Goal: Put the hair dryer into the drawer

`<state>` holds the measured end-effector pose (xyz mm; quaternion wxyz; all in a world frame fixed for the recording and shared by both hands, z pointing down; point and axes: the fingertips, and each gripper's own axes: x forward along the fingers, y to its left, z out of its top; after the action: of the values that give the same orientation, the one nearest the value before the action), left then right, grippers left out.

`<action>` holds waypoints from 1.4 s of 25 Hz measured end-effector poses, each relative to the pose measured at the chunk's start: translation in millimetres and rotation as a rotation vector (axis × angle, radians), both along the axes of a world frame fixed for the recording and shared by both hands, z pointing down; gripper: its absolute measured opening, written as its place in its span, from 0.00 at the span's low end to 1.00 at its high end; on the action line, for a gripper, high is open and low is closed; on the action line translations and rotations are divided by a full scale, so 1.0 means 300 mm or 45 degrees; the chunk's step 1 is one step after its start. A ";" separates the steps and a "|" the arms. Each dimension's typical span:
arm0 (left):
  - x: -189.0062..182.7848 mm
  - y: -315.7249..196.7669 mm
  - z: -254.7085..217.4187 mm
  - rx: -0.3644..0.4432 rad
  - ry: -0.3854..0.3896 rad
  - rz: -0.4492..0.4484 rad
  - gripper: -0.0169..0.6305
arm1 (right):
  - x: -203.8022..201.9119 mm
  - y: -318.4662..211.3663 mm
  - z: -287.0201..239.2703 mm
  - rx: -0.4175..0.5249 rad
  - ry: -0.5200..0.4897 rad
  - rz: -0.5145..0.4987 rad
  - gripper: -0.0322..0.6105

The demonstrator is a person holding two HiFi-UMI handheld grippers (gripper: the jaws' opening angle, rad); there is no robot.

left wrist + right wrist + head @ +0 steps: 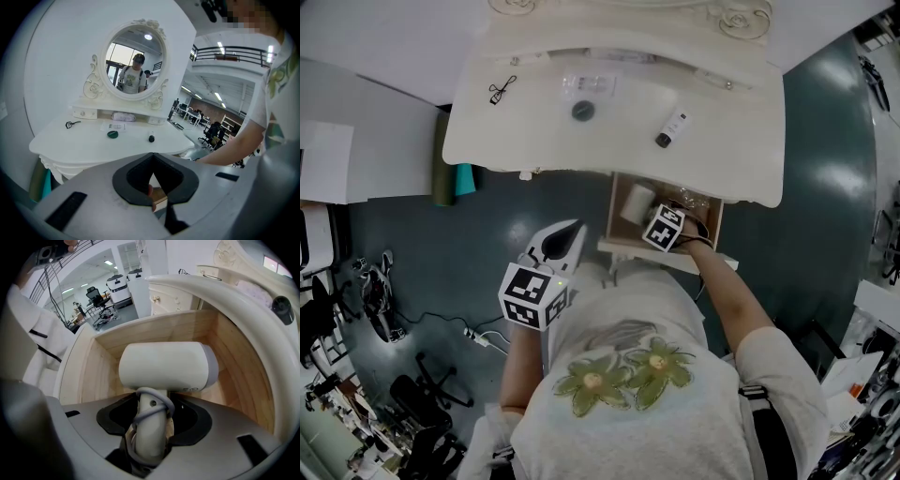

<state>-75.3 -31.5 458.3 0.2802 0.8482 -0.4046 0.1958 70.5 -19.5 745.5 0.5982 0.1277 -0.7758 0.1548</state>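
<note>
Right gripper [151, 420] jaws clamp cord-wrapped hair dryer [164, 366] in drawer [159, 329]; left gripper [151, 164] closed, empty.

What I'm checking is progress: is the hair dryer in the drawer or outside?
In, unreleased: the hair dryer lies within the open drawer, its handle clamped in the right claw.

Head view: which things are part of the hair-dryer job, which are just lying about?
Job: hair dryer, open drawer, right gripper gripping its handle.
Lying about on the tabletop: black clip, dark round disc, small bottle.
</note>
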 end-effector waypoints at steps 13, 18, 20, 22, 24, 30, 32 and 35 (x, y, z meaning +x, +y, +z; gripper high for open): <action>0.003 -0.015 0.029 -0.024 0.008 0.000 0.04 | 0.007 0.008 0.055 0.001 0.067 0.028 0.39; 0.007 -0.024 0.028 -0.030 0.012 0.005 0.04 | 0.008 0.003 0.056 -0.021 0.095 0.034 0.39; 0.011 -0.027 0.025 -0.030 0.014 0.009 0.04 | 0.010 0.005 0.053 -0.030 0.101 0.029 0.39; 0.019 -0.031 0.023 -0.030 0.019 0.015 0.04 | 0.012 0.008 0.052 -0.035 0.109 0.024 0.39; 0.025 -0.037 0.022 -0.030 0.020 0.023 0.04 | 0.016 0.007 0.049 -0.036 0.121 0.029 0.39; 0.038 -0.044 0.019 -0.028 0.026 0.040 0.04 | 0.030 0.005 0.016 -0.066 0.126 0.086 0.39; 0.042 -0.046 0.020 -0.028 0.027 0.046 0.04 | 0.036 0.003 -0.001 -0.063 0.119 0.103 0.39; 0.051 -0.047 0.019 -0.026 0.032 0.055 0.04 | 0.043 0.000 -0.032 -0.040 0.110 0.115 0.39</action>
<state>-60.0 -45.6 464.0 0.2897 0.8561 -0.3808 0.1954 83.6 -19.6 735.9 0.6254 0.1598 -0.7402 0.1883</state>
